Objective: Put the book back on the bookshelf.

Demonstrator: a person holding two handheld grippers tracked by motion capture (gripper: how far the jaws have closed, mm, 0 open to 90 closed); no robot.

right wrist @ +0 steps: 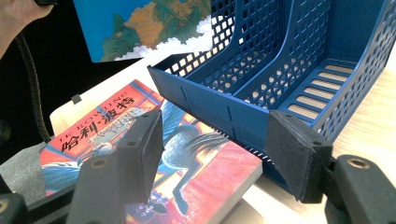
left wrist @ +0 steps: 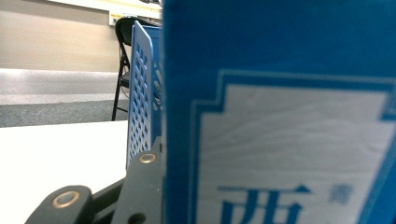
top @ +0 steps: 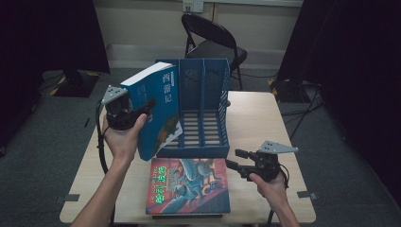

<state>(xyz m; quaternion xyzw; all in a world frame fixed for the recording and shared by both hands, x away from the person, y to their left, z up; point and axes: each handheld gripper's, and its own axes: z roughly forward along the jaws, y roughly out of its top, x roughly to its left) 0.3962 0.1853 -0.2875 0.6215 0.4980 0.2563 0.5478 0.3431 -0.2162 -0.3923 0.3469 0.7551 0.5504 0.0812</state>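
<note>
My left gripper (top: 144,109) is shut on a thick blue book (top: 158,109) with a white title panel. It holds the book upright and tilted, above the table at the left side of a blue three-slot file rack (top: 203,118). In the left gripper view the blue book's cover (left wrist: 280,140) stands close against one black finger (left wrist: 140,186), and the rack's perforated wall (left wrist: 142,107) lies behind. A second book with a colourful red and blue cover (top: 189,186) lies flat in front of the rack. My right gripper (top: 234,159) hovers open to its right, with nothing between its pads (right wrist: 299,158).
The wooden table (top: 255,118) has bare room to the right of the rack. The rack's slots (right wrist: 322,79) hold nothing. A black folding chair (top: 213,42) stands behind the table. A black cable (top: 100,142) hangs from the left gripper.
</note>
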